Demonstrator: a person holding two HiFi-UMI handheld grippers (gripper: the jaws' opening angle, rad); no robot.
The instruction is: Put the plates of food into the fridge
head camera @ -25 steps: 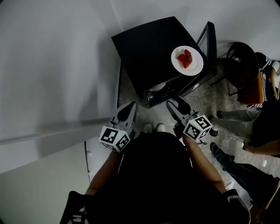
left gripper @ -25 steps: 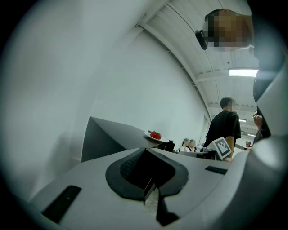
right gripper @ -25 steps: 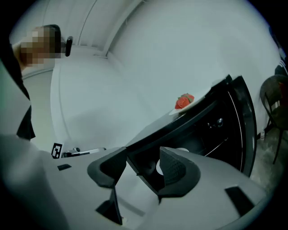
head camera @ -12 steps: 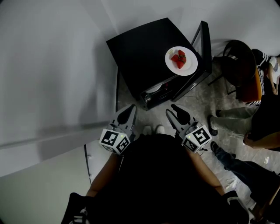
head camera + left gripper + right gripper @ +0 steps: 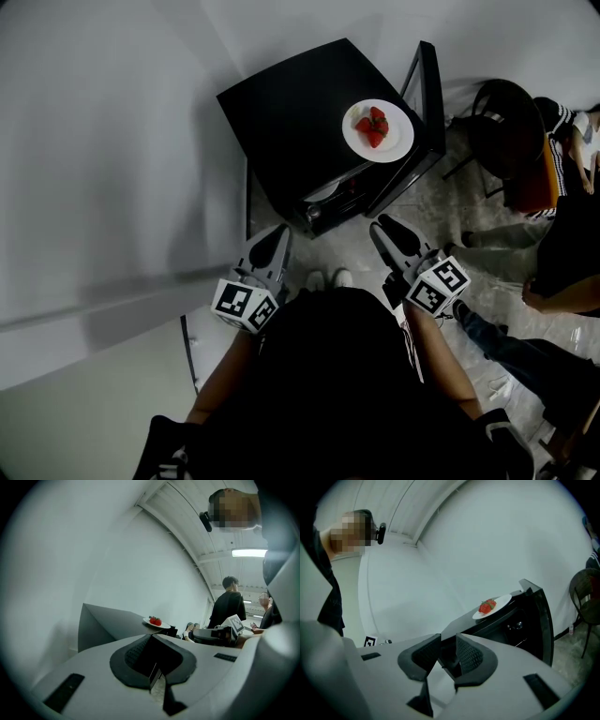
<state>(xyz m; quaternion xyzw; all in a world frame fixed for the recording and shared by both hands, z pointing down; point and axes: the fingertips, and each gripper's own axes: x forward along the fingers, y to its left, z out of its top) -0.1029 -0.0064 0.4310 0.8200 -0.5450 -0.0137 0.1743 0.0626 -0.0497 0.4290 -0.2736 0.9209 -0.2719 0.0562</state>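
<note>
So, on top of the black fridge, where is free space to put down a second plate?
The fridge top is bare left of and behind the plate of strawberries, out to its left and rear edges. The plate takes the right front part, beside the open door. Beyond the door it is crowded: a chair.

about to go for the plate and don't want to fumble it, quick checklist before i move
1. Fridge door open: ok, it stands swung wide.
2. Plate easy to get at: ok, it sits flat on top of the fridge with the strawberries on it.
3. Right gripper free: ok, jaws a little apart with nothing between them.
4. Left gripper ready to grasp: not ok, jaws together and empty; open them first.
5. Room inside the fridge: cannot tell, a pale dish already shows on the shelf.
6. Path clear: ok, the seated person is off to the right, beyond the door.
</note>
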